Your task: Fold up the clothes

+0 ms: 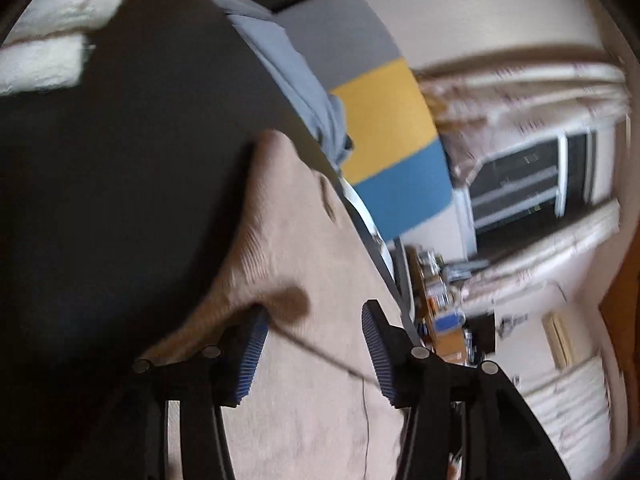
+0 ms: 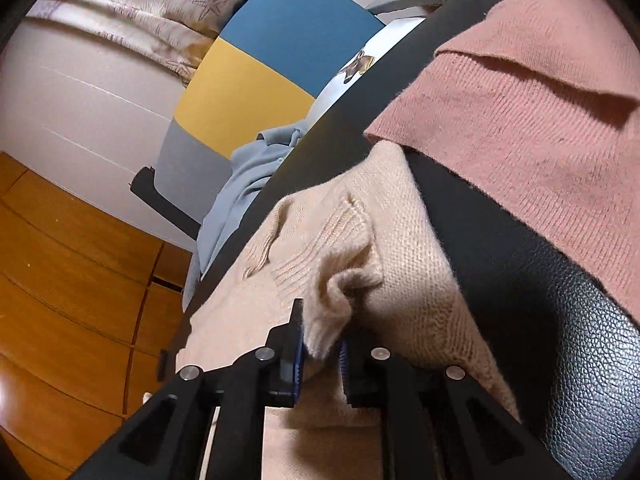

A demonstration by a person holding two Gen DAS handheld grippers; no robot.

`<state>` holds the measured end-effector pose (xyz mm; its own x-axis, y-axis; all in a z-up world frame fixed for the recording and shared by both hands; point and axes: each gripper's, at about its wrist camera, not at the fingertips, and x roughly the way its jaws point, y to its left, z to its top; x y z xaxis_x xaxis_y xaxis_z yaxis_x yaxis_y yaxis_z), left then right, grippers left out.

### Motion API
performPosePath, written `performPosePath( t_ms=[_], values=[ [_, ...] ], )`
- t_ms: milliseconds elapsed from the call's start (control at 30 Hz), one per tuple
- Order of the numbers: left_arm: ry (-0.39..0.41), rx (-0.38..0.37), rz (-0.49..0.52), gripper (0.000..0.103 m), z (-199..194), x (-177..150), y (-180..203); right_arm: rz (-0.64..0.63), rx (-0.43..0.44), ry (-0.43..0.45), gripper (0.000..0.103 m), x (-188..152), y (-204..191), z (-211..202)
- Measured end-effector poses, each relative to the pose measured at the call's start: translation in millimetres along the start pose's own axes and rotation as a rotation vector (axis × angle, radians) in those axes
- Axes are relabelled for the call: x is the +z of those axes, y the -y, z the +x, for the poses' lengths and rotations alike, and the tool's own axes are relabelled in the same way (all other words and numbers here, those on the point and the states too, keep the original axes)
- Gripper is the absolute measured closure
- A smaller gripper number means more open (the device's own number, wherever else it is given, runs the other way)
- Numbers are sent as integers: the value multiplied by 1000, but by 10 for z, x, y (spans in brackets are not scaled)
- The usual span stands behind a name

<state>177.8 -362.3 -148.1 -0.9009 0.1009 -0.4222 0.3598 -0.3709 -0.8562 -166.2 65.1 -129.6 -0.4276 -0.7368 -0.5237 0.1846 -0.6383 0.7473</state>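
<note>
Looking like a lived-in home room, bedroom or study. Patterned curtains (image 1: 532,80) are hanging at a window (image 1: 520,184), wooden flooring (image 2: 68,272) is showing below. A chair with 3 colour bands (image 2: 256,80) is standing by the dark leather-look tabletop (image 2: 560,340). A cluttered shelf (image 1: 440,312) is sitting against the pale wall (image 2: 80,92).

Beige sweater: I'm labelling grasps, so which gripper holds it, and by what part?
The right gripper pinches a bunched fold of the beige sweater near its ribbed edge. The left gripper is open over the sweater, holding nothing.
</note>
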Motion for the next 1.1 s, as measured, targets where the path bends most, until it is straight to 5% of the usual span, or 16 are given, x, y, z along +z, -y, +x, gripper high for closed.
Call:
performPosePath(
  t_ms=[133, 267, 500, 600, 733, 867, 1033, 1100],
  values=[
    [56, 130, -4, 85, 30, 67, -4, -64, -27, -9, 88, 27, -151, -29],
    [59, 167, -29, 93, 28, 57, -121, -147, -41, -32, 89, -13, -307, -81],
    [58, 220, -4, 93, -23, 63, -127, -135, -81, -47, 94, -133, -150, -84],
    [17, 209, -6, 82, -65, 43, -97, -152, -87, -26, 91, -92, -202, -155],
    [-27, 234, -3, 81, -251, -53, -62, -139, -112, -23, 86, -40, -168, -223],
    [42, 310, 187, 78, -448, -155, 263, -194, -230, 37, 86, -45, -207, -411],
    [96, 296, 459, 67, -162, -119, 811, -402, -237, -9, 47, -114, -701, -205],
    [103, 303, 539, 66, 56, -48, 960, -507, -230, -46, 42, -192, -951, 5]
  ],
)
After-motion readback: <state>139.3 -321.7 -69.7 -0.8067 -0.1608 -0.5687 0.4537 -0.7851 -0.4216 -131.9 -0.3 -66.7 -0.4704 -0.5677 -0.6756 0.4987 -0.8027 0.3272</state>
